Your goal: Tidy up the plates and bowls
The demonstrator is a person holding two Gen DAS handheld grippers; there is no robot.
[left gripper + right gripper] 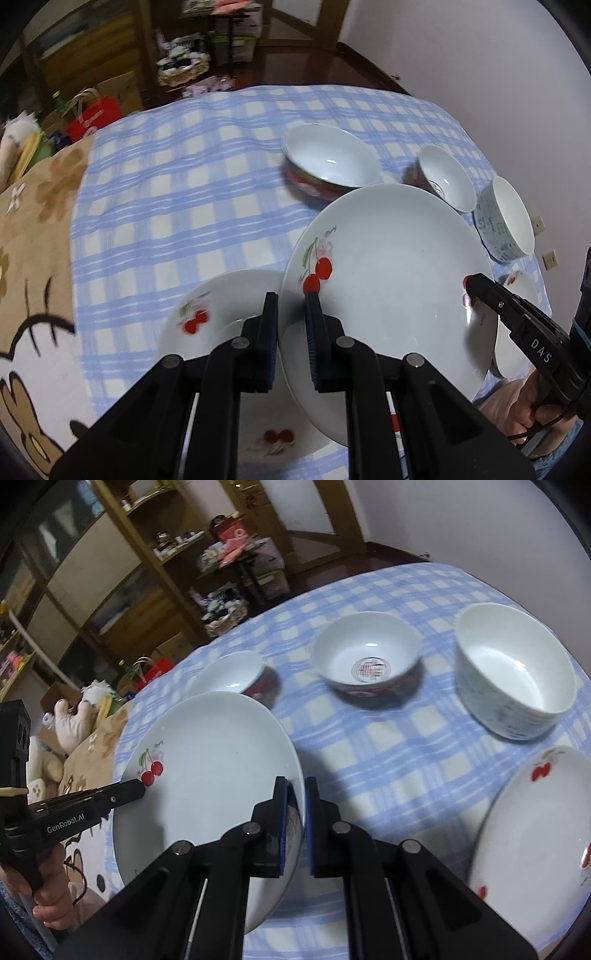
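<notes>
The tidying is only starting, I think. Nothing is looking stacked yet. The left claw and the right claw are each pinching one edge of the big round white china plate with red cherries, nearly closed on its thin rim, holding it up off the blue and white checked cloth. Under the left claw is lying a smaller white cherry plate. Beside the right claw is sitting another cherry plate. Past both claws, three white bowls are waiting apart: a red-sided bowl, a small red-patterned bowl and a tall pale blue-patterned bowl.

Glossy glazed ceramic plate and bowls on soft woven checked cloth.
</notes>
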